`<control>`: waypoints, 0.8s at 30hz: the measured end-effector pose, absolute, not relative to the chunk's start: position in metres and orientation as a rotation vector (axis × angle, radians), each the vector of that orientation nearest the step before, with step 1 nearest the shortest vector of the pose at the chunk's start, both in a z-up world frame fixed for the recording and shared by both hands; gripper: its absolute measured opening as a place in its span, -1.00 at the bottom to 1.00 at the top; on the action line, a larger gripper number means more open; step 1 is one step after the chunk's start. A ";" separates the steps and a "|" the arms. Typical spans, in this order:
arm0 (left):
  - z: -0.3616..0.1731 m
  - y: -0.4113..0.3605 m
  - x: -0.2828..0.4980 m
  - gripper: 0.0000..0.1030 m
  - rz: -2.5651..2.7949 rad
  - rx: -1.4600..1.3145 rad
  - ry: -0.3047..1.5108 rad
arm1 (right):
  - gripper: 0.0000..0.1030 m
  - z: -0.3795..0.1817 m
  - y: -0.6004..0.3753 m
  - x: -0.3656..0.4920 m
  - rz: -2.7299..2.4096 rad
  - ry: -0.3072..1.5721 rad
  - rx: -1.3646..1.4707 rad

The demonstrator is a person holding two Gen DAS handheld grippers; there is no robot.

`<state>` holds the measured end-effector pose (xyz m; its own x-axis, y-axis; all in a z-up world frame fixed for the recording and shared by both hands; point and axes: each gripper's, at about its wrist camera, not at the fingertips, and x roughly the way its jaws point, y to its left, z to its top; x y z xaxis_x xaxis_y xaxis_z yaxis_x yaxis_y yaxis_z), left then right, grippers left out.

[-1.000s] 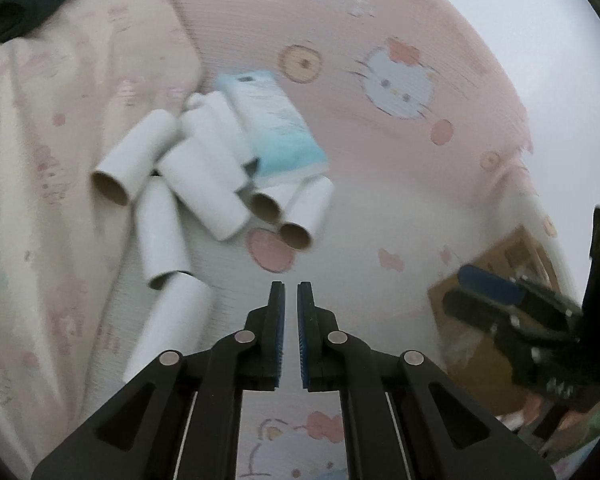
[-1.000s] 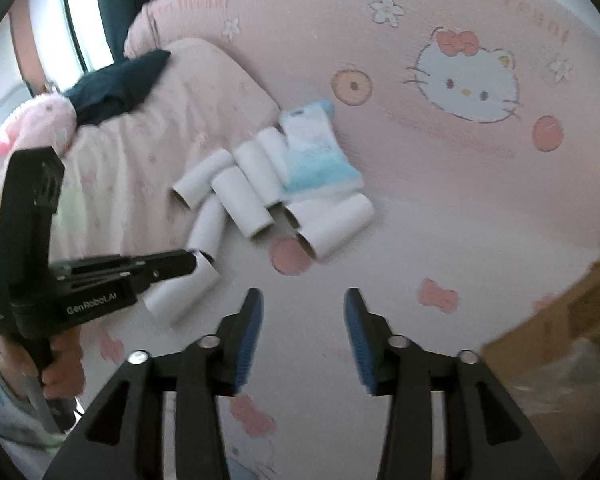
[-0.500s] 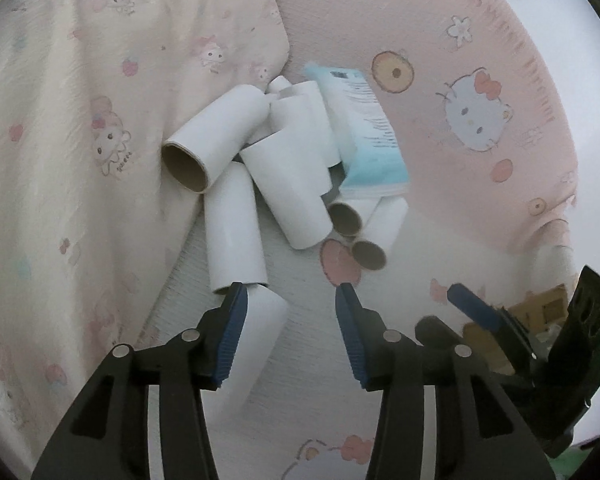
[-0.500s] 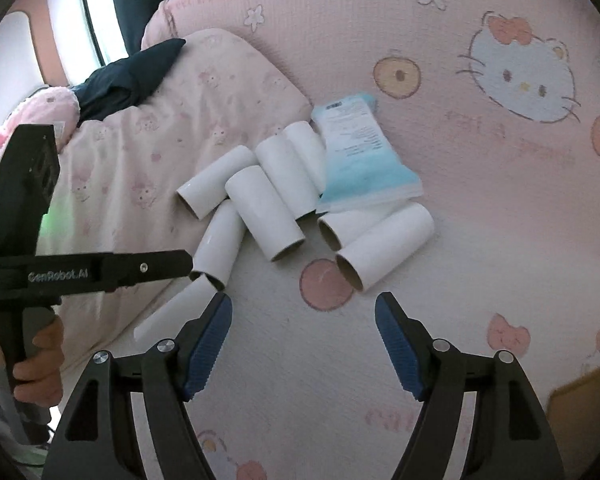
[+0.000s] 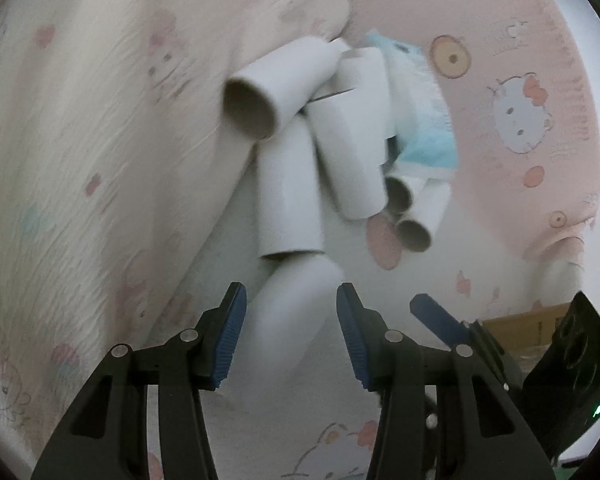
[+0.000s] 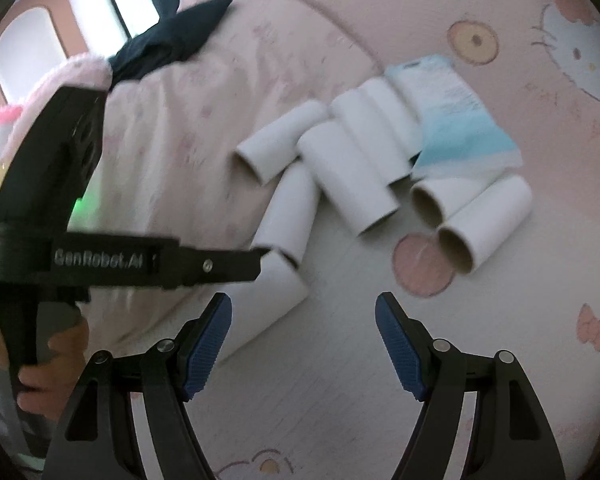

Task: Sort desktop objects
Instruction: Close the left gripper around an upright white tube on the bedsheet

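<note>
The left gripper (image 5: 289, 330) is spread, its jaws having just opened around the nearest cardboard tube (image 5: 292, 312) at six o'clock of the pile on the bed (image 5: 80, 160), pads apparently not yet pressing. Closing off-centre could roll the tube away. The right gripper (image 6: 303, 344), spread over bare sheet, holds nothing. Only the right view shows the hand (image 6: 48, 364); only the left, a cardboard box (image 5: 520, 328).
</note>
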<state>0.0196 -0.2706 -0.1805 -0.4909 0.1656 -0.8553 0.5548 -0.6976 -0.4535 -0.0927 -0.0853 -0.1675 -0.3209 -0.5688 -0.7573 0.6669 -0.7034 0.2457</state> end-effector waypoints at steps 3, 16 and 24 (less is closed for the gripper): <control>-0.189 -0.271 0.020 -0.01 -2.257 1.472 1.086 | 0.41 -0.176 -0.090 -0.087 -2.036 0.137 1.143; -0.217 -0.259 0.021 0.01 -2.159 1.576 1.340 | 0.43 -0.197 -0.085 -0.088 -1.994 0.044 1.271; -0.230 -0.234 0.010 -0.10 -2.175 1.636 1.504 | 0.43 -0.204 -0.070 -0.094 -2.001 0.041 1.339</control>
<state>0.0095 -0.2335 -0.2297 -0.4461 0.4862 -0.7514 0.5314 -0.5316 -0.6595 -0.0937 -0.0703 -0.2042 -0.2038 -0.5400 -0.8166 0.5730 -0.7421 0.3477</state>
